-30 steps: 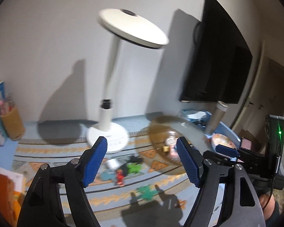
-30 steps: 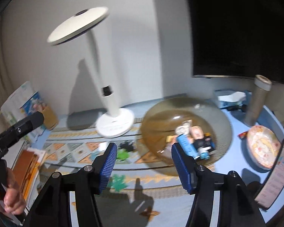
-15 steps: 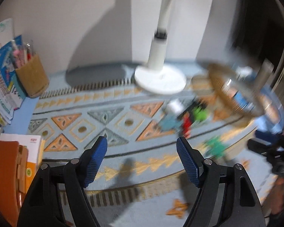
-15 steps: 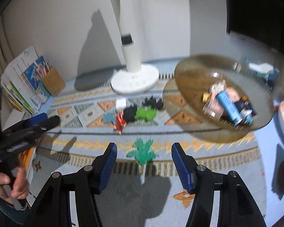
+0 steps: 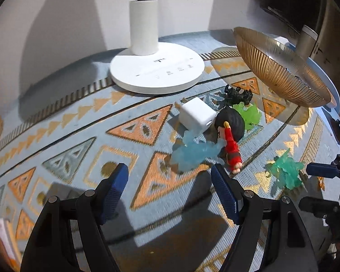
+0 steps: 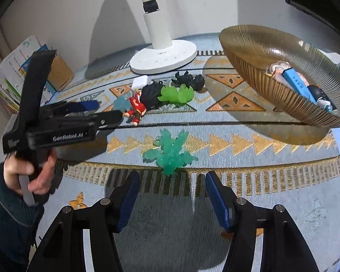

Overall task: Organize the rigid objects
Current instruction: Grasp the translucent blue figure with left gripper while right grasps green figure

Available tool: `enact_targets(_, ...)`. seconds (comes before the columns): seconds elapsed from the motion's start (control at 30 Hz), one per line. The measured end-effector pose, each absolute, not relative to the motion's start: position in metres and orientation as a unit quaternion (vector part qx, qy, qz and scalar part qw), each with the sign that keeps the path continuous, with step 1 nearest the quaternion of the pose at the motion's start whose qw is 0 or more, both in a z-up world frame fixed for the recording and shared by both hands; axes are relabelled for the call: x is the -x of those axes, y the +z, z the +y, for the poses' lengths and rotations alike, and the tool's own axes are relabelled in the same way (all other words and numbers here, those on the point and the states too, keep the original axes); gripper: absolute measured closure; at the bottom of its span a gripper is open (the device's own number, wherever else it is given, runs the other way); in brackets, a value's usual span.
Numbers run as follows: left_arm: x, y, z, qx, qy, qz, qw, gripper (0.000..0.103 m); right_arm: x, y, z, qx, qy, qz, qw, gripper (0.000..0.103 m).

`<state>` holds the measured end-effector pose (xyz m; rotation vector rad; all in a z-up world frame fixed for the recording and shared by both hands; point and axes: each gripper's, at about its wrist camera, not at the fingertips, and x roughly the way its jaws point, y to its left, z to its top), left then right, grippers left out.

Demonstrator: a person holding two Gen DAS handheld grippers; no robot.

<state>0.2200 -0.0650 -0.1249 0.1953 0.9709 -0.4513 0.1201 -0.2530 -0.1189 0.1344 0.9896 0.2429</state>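
- Step in hand, as I judge it: picking loose figures off the desk and putting them in the amber bowl, which already holds a few items.
- The right tool is spread apart and empty, with the teal translucent figure just ahead of its gap, on the near side of the bowl. Come down straight and close across the chunky middle; the spiky limbs would slip.
- The left tool is also spread apart and empty, just short of the pale blue figure.
- That figure touches the red-clothed doll and the white cube, so clamping there risks nudging its neighbours.
- The figures look like hard, glossy plastic; the bowl is ribbed and translucent; the mat is woven and should grip.
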Motion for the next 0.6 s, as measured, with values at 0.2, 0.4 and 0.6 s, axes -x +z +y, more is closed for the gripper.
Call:
enact_targets(0.2,-0.228,-0.125,-0.066,-0.080,-0.230,0.452,0.858,0.030,-0.130,-0.126,-0.247,-0.057,0.114,0.474,0.871,0.044)
enact_targets(0.4,-0.227,-0.125,-0.073,-0.085,-0.242,0.444,0.859,0.038,-0.140,-0.127,-0.227,-0.001,0.091,0.464,0.881,0.044)
enact_targets(0.6,-0.218,-0.123,-0.082,-0.083,-0.259,0.433,0.859,0.075,-0.142,-0.127,-0.221,0.021,0.081,0.453,0.888,0.052)
